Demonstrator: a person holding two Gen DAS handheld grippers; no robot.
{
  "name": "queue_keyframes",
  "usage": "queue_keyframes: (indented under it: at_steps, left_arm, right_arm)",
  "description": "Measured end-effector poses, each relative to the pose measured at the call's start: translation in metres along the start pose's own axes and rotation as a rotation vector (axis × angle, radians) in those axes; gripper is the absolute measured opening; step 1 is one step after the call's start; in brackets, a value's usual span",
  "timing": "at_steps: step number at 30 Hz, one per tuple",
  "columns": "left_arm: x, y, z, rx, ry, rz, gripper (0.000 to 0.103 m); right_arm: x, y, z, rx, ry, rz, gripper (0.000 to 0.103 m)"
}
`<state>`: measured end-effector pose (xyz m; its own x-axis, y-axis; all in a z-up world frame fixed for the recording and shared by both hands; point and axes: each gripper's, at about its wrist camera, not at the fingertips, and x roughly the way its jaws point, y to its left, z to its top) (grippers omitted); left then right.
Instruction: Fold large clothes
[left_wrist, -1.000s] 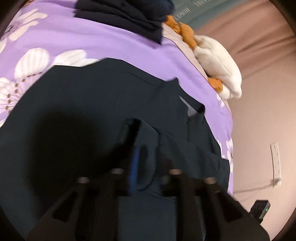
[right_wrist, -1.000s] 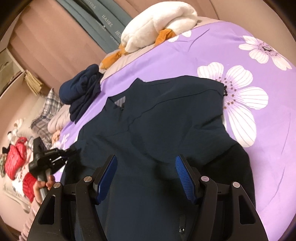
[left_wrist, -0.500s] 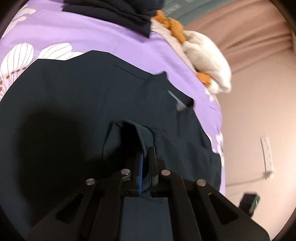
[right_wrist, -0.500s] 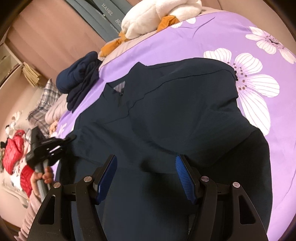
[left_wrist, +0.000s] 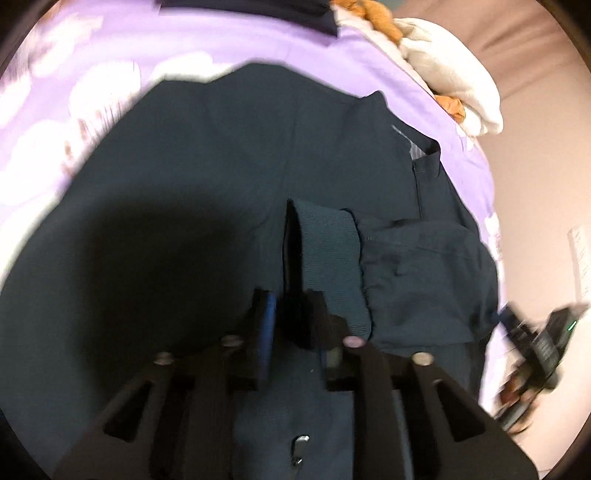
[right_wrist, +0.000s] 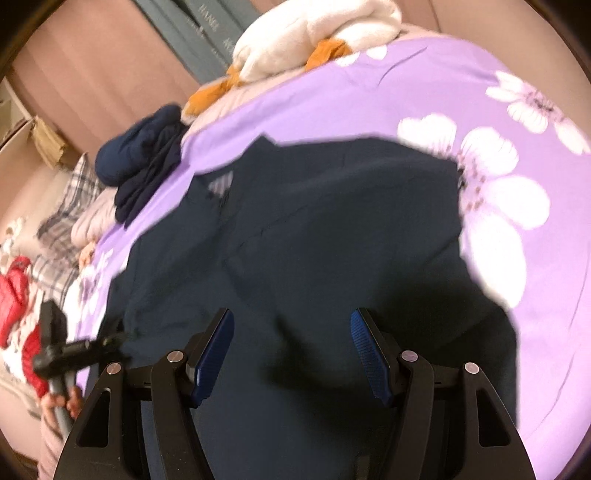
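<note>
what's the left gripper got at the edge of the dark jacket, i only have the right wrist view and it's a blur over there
observer: the ribbed cuff of the jacket. its edge runs down between the jaws of the left gripper, which have just been opening, and a gap shows beside the blue pad.
operator: where's that sleeve lying
observer: the sleeve is folded in over the jacket's front, with the cuff near the middle.
operator: anything under the gripper
observer: a small metal zipper pull lies on the jacket just below the jaws.
</note>
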<state>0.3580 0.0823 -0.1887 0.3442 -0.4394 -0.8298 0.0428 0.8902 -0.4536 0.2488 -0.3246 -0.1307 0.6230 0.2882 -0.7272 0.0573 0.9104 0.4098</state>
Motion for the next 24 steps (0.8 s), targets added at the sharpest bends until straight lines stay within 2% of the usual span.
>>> queue_keyframes:
  at_steps: [3, 7, 8, 10, 12, 14, 16, 17, 19, 20, 21, 24]
  left_arm:
    - [-0.017, -0.009, -0.003, 0.056, -0.036, 0.012, 0.039]
    - [-0.032, -0.012, 0.002, 0.041, -0.109, 0.053, 0.038]
    - [-0.037, -0.016, 0.006, 0.040, -0.152, 0.046, 0.038]
    - [-0.033, -0.028, 0.011, 0.051, -0.174, 0.004, 0.037]
    - [-0.018, -0.046, 0.015, 0.091, -0.146, -0.040, 0.037]
    - [0.007, -0.063, 0.018, 0.119, -0.099, -0.064, 0.035]
    - [0.029, -0.066, 0.018, 0.123, -0.053, -0.036, 0.031]
    - [0.036, -0.066, 0.018, 0.126, -0.040, -0.017, 0.031]
    - [0.052, -0.061, 0.015, 0.124, -0.005, 0.019, 0.030]
    - [0.058, -0.058, 0.013, 0.126, 0.009, 0.029, 0.024]
    - [0.059, -0.057, 0.013, 0.134, 0.008, 0.033, 0.024]
    - [0.053, -0.057, 0.014, 0.163, 0.009, 0.028, 0.025]
  right_arm:
    - [-0.011, -0.002, 0.014, -0.005, -0.056, -0.006, 0.065]
    - [-0.007, -0.007, 0.033, -0.015, -0.083, -0.058, 0.065]
    - [-0.003, -0.007, 0.036, -0.015, -0.078, -0.067, 0.065]
    - [0.005, -0.005, 0.039, -0.035, -0.069, -0.079, 0.065]
    - [0.017, -0.003, 0.043, -0.057, -0.068, -0.100, 0.063]
    - [0.028, -0.003, 0.045, -0.074, -0.060, -0.090, 0.053]
    - [0.042, -0.004, 0.046, -0.101, -0.032, -0.080, 0.050]
    - [0.049, -0.007, 0.046, -0.113, -0.020, -0.118, 0.050]
    - [0.064, -0.026, 0.048, -0.105, 0.007, -0.253, 0.049]
    - [0.068, -0.035, 0.050, -0.094, 0.016, -0.284, 0.045]
    - [0.071, -0.049, 0.051, -0.069, 0.032, -0.294, 0.043]
    - [0.051, -0.072, 0.055, 0.039, -0.001, -0.162, 0.044]
